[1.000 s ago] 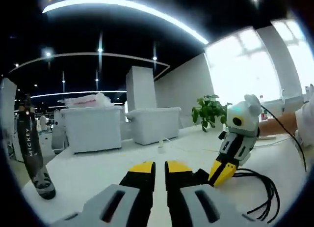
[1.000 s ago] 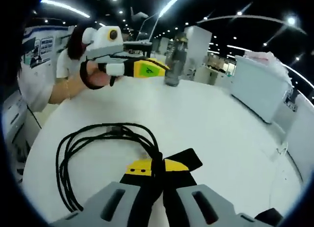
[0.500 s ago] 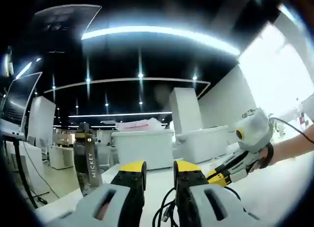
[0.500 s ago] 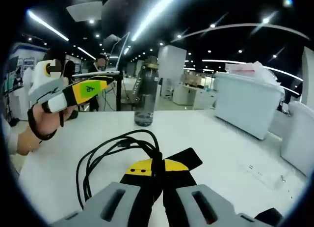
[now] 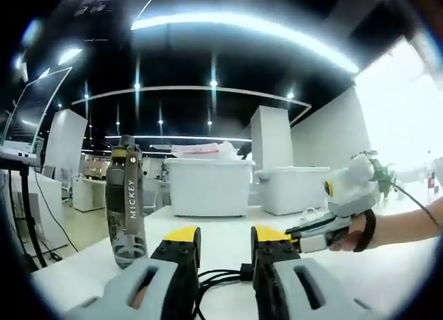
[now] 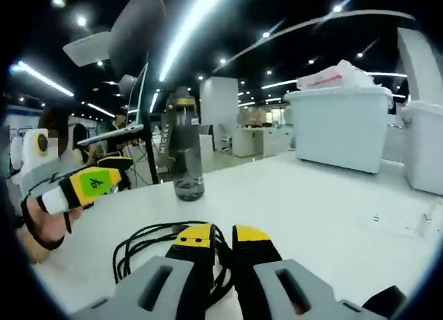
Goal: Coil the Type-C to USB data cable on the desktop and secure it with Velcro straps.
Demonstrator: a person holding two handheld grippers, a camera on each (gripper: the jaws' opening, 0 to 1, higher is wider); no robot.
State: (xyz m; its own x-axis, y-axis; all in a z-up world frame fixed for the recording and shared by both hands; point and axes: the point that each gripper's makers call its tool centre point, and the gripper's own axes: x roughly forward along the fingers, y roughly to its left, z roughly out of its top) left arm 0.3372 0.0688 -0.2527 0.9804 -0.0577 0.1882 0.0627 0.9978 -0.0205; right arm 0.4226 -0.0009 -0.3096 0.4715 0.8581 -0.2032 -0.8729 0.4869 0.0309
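- While the black cable (image 6: 149, 240) lies in loose loops on the white table (image 6: 311, 202), I judge the job is to gather those loops tight and even before any strap goes on.
- My right claw (image 6: 220, 235) sits low over the bundle, jaws a narrow gap apart, strands running between them; whether it pinches them, I can't tell.
- My left claw (image 5: 219, 238) hangs with jaws apart, the cable (image 5: 221, 277) below and between them, untouched by my reading.
- Water bottle (image 6: 181, 154) stands well clear.
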